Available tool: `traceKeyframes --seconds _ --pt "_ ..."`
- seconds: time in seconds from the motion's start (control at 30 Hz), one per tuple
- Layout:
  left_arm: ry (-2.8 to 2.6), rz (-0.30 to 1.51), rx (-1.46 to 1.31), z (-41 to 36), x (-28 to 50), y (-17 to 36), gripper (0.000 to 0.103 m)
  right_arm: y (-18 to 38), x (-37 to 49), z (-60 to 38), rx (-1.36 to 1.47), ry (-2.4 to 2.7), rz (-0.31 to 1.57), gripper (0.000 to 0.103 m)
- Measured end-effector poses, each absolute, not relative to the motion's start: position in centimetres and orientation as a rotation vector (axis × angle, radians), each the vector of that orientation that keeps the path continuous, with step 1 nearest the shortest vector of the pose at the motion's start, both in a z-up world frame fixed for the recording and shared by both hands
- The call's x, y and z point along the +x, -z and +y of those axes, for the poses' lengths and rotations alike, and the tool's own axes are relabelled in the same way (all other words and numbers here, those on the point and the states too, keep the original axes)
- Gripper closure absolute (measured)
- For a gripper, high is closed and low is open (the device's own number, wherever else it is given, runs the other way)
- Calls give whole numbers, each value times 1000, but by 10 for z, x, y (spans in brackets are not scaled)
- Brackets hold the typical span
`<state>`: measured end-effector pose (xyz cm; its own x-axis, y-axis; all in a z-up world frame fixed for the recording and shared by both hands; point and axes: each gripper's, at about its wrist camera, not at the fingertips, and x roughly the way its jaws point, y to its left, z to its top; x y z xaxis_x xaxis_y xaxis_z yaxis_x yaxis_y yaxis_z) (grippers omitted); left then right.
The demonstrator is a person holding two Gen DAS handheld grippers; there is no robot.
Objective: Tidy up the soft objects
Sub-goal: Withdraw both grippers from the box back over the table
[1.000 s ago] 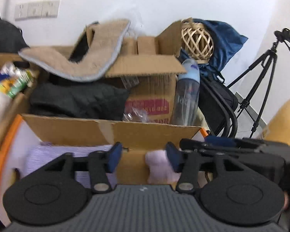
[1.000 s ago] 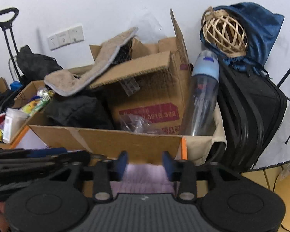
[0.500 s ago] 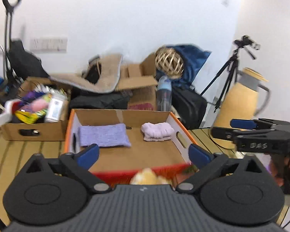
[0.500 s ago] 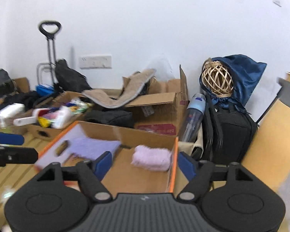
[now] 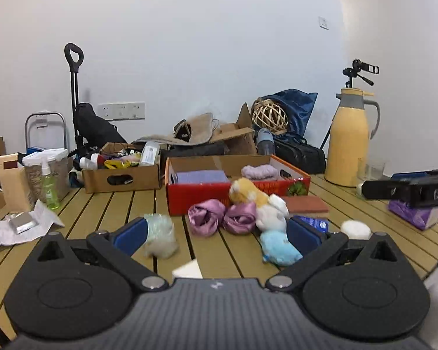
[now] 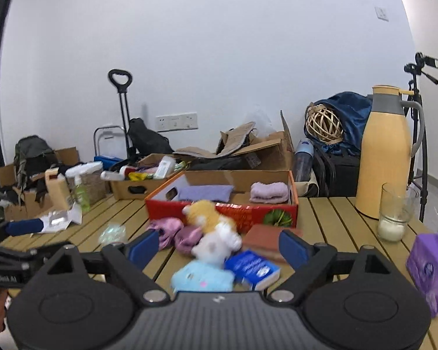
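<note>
Both my left tongs point(image 5: 216, 232) and right tongs point(image 6: 219, 246) are spread wide and hold nothing, above the slatted worktop point(image 5: 108, 213). The red box point(image 5: 207, 194) is my landmark: inside it a folded purple cloth point(image 5: 201, 176) lies at the left and a rolled lilac towel point(image 5: 260, 171) at the right. Just in front of the box sit an orange-and-white plush point(image 5: 248, 194), two pink fabric rolls point(image 5: 222, 217) and a blue plush point(image 5: 279, 248). Left of the box a cardboard box point(image 5: 122, 176) holds bottles and packets.
</note>
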<state>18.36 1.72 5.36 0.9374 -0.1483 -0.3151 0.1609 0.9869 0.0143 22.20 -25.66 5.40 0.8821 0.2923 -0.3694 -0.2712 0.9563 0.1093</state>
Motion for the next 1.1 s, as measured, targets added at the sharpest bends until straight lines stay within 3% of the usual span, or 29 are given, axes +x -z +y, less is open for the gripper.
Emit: traceKeyframes --seconds 0.3,0.77,0.93,1.1 --pt "153 302 68 9 164 -54 0 -43 178 -256 46 -268 390 12" --pt "191 367 73 -2 221 -19 0 -5 202 -274 131 -178 402 12" --pt "197 415 55 -7 255 -6 0 8 232 -270 101 -189 454 14" --pt "139 422 104 -12 281 6 0 11 266 -263 69 -258 490 23"
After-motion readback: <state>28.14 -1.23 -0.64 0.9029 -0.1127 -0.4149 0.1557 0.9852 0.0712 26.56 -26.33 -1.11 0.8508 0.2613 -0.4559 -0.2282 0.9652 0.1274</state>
